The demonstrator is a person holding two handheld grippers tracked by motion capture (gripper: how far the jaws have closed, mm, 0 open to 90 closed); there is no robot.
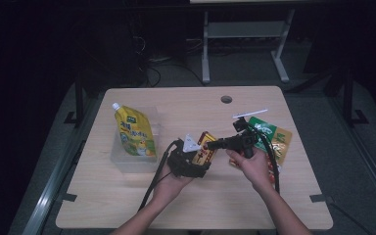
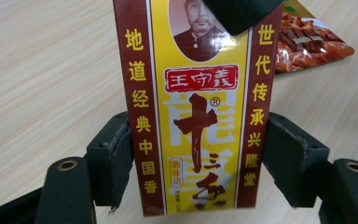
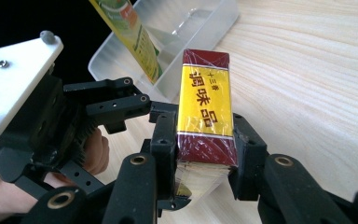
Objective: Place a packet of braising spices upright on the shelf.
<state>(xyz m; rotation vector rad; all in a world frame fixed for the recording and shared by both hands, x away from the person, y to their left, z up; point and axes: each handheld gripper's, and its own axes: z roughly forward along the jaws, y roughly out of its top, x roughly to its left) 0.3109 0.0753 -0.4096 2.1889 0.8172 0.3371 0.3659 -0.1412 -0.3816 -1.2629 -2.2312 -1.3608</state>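
Holding a red and yellow spice box (image 1: 205, 148) between them, both grippers meet over the middle of the bench (image 1: 127, 205), just right of the clear tub (image 1: 122, 159). The left gripper (image 2: 198, 163) has its pads pressed on the box's two narrow red sides, so the box's long axis runs straight out along its jaws. The right gripper (image 3: 205, 154) comes in from the box's far end; its jaws are around that end, the left pad against it, the right pad close, and whether it presses I cannot tell. Judging from this, the box is being passed from hand to hand, and the left must let go along that long axis. The right gripper view shows the tub beyond the box, with a yellow pouch (image 3: 130, 37) standing in it; the left gripper view instead shows a snack packet (image 2: 307, 42) past the box.
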